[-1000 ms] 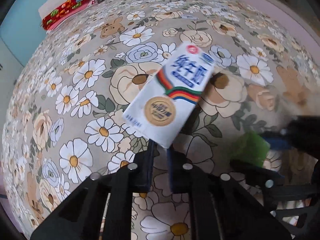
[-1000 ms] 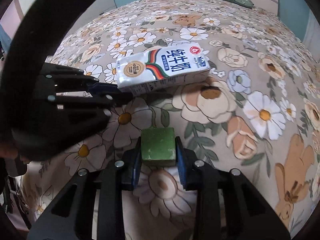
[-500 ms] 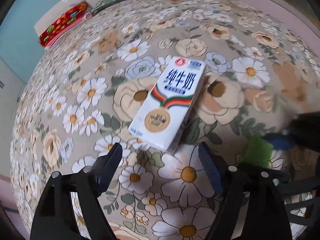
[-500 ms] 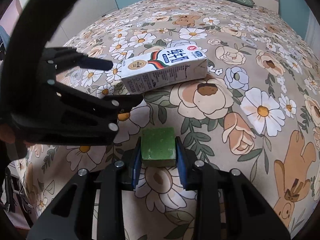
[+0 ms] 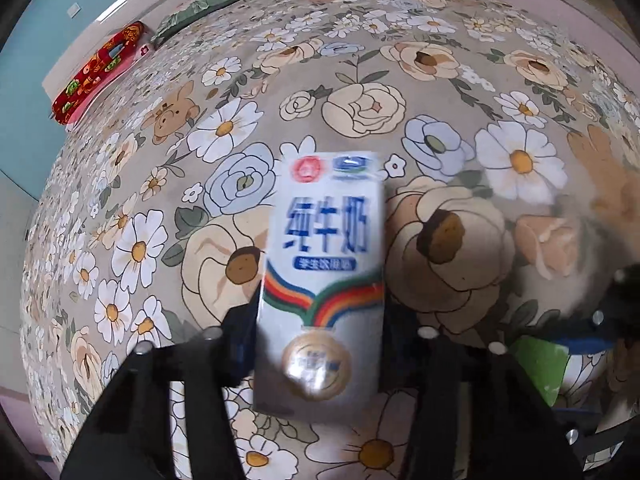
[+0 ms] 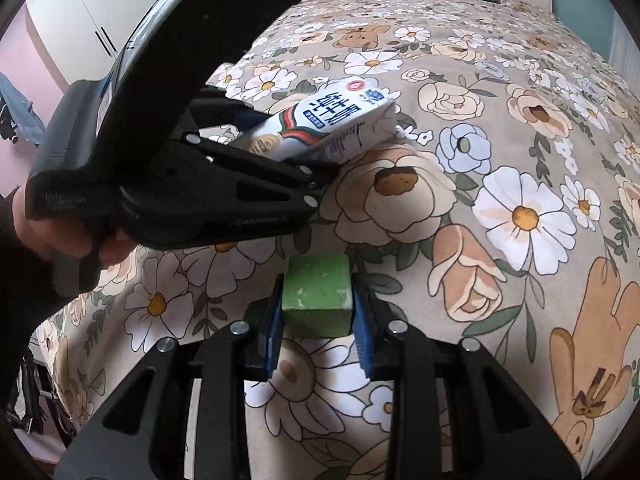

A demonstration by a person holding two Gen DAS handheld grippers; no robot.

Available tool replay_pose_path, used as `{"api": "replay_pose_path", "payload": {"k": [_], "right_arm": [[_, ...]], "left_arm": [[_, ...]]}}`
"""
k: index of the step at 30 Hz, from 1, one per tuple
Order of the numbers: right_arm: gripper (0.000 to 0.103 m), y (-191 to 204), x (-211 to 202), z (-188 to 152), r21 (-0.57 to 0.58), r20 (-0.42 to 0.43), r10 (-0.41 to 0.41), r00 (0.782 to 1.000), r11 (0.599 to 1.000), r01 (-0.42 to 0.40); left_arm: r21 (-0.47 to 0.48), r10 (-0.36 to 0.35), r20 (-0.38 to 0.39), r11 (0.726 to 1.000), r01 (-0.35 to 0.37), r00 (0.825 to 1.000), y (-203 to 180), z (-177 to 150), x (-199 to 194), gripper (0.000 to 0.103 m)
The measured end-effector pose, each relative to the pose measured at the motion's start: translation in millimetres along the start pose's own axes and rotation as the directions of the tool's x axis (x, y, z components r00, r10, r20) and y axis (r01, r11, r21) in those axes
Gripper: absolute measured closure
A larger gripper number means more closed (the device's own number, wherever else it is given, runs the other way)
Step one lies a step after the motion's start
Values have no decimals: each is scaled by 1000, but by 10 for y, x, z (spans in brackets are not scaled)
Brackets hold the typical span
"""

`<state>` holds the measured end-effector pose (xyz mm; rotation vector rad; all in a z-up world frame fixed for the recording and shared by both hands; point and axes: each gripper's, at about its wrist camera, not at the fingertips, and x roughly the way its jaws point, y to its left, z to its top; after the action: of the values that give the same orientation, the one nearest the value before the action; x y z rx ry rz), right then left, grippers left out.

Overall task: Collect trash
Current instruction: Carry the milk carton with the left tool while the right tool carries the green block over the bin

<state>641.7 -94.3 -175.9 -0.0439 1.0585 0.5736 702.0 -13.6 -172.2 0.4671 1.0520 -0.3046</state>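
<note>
Beige cotton-like floral bedspread, printed with daisies, peonies and small bears, covers the bed across both views. At its far end lie a red patterned cushion and a green leaf-print pillow, side by side against a pale headboard.

White rectangular milk carton with blue characters and a rainbow stripe sits lengthwise between the two fingers of the black left tool, its gold-seal end nearest the camera. In the right wrist view the carton is tilted, its far end low near the bedspread; whether it touches the fabric cannot be told. The left tool flanks the carton's near end on both sides, at about carton width; whether the pads press its sides cannot be told.

Green square block with a scuffed top face is clamped between the blue pads of the right tool, held narrow just above the bedspread.
</note>
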Motion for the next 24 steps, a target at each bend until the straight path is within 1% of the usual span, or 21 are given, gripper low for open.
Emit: {"api": "replay_pose_path", "payload": {"k": [2,7,13,15,20,24], "right_arm": [[71,0,-10,-16,3,1,1,1000,1000,-1],[71,21,-79,-63,15,0,-1,1000,1000,1],[71,95,-342,-145,13,15,-14,1000,1000,14],[71,138,-489,-187,15,23,-21,1000,1000,20],[71,280,-909,-276,13,46,-42,998,999,42],[71,456,-1289,-374,-5,72,-69,995,998,69]], "left_arm": [[-3,17,5,1000,-17,1000,-18,-15,-5,53],[-71,30,-4,997,-30,1000,16,-110,-94,54],[-139,85,-7,987,-85,996,46,-307,-367,54],[-155,88,-3,984,-87,996,38,-376,-515,54],[-151,100,10,984,-97,995,-73,-519,-1003,54],[-149,114,37,983,-107,993,-226,-672,-1527,54]]}}
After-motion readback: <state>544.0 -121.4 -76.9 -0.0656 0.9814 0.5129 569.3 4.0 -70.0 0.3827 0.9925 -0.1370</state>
